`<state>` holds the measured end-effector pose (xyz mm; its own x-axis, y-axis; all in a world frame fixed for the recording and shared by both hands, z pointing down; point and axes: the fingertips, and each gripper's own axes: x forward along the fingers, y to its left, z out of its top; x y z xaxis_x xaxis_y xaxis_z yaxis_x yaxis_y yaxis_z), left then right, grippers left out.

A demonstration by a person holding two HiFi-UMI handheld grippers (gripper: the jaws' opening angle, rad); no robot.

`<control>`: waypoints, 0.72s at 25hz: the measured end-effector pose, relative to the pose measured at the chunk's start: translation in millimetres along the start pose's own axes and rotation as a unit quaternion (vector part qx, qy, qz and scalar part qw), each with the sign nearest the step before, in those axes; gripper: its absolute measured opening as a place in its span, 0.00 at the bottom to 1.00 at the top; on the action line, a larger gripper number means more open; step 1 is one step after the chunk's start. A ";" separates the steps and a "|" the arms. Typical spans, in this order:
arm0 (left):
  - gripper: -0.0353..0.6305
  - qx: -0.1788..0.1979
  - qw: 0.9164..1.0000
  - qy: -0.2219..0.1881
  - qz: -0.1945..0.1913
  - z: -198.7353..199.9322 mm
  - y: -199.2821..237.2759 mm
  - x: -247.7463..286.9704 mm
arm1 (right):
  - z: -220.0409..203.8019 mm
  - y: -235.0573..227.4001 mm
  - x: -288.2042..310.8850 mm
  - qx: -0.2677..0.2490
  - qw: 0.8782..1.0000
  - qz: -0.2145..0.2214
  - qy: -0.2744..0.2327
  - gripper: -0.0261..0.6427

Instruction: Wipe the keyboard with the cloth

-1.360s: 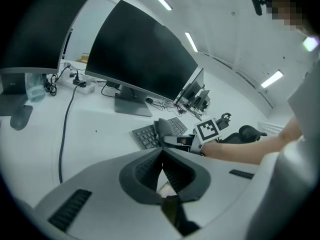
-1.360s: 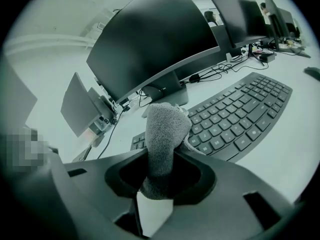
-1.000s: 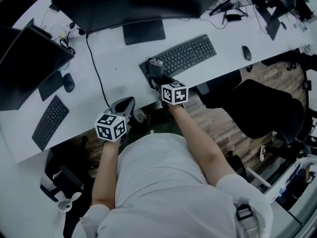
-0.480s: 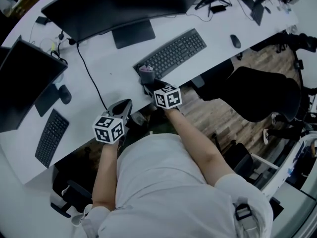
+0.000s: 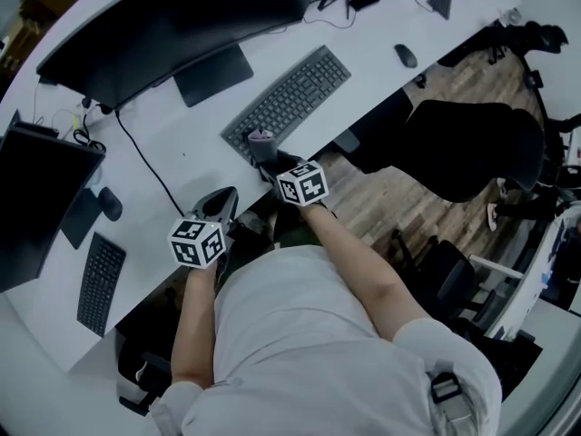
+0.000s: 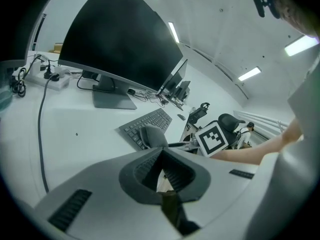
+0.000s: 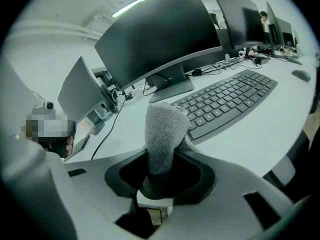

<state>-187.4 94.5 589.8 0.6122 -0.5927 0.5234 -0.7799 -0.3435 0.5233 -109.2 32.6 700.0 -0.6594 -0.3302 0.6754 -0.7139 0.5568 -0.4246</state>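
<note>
Pinching the cloth [image 7: 164,131] upright, the right gripper [image 5: 264,153] sits at the lower-left end of the keyboard [image 5: 290,98], whose long axis runs toward upper right. The left gripper [image 5: 222,200], jaws together and empty, lies farther off.

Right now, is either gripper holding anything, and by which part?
The right gripper clamps the grey cloth by its lower end; the left gripper holds nothing.

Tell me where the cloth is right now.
Head view, centre: the grey cloth is clamped in the right gripper, at the left end of the keyboard.
</note>
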 end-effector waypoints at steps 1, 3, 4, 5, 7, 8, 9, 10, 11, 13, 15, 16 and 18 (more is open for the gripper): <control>0.06 0.002 1.000 0.003 -0.003 1.5 -2.1 4.2 | 0.5 -5.5 -2.0 0.003 1.000 -0.003 -0.002 0.25; 0.06 0.006 1.000 0.009 -0.006 4.0 -6.3 12.2 | 2.2 -17.6 -6.6 0.009 1.000 -0.009 -0.005 0.25; 0.06 0.007 1.000 0.012 -0.006 4.9 -8.4 16.1 | 3.2 -24.0 -9.2 0.011 1.000 -0.012 -0.006 0.25; 0.06 0.008 1.000 0.014 -0.006 5.8 -10.7 20.2 | 4.4 -30.8 -11.8 0.013 1.000 -0.013 -0.006 0.25; 0.06 0.009 1.000 0.018 -0.006 8.2 -16.1 28.8 | 7.9 -44.8 -16.4 0.018 1.000 -0.015 -0.007 0.25; 0.06 0.010 1.000 0.020 -0.005 10.0 -19.1 33.1 | 10.0 -51.7 -18.2 0.022 1.000 -0.014 -0.008 0.25; 0.06 0.011 1.000 0.021 -0.005 12.2 -22.0 37.4 | 12.2 -58.4 -19.8 0.026 1.000 -0.013 -0.008 0.25; 0.06 0.012 1.000 0.021 -0.004 14.8 -24.7 41.8 | 14.6 -65.2 -21.4 0.031 0.999 -0.013 -0.008 0.25; 0.06 0.011 1.000 0.021 -0.002 17.9 -26.9 46.3 | 17.5 -72.2 -23.1 0.034 0.999 -0.013 -0.008 0.25; 0.06 0.010 1.000 0.022 0.000 23.4 -30.7 54.8 | 25.8 -84.7 -26.6 0.037 0.999 -0.014 -0.009 0.25; 0.06 0.011 1.000 0.025 0.002 27.2 -34.5 63.2 | 34.0 -95.2 -29.3 0.037 0.999 -0.012 -0.010 0.25; 0.06 0.012 1.000 0.027 0.002 29.1 -36.5 67.8 | 36.6 -101.0 -29.8 0.039 0.999 -0.011 -0.009 0.25; 0.06 0.012 1.000 0.028 0.004 33.9 -40.1 77.0 | 40.0 -113.0 -30.1 0.043 0.999 -0.009 -0.005 0.25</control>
<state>-113.4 38.0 586.3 0.6115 -0.5544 0.5646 -0.7874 -0.3558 0.5035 -18.1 -50.8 703.5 -0.6489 -0.3478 0.6767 -0.7426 0.4831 -0.4639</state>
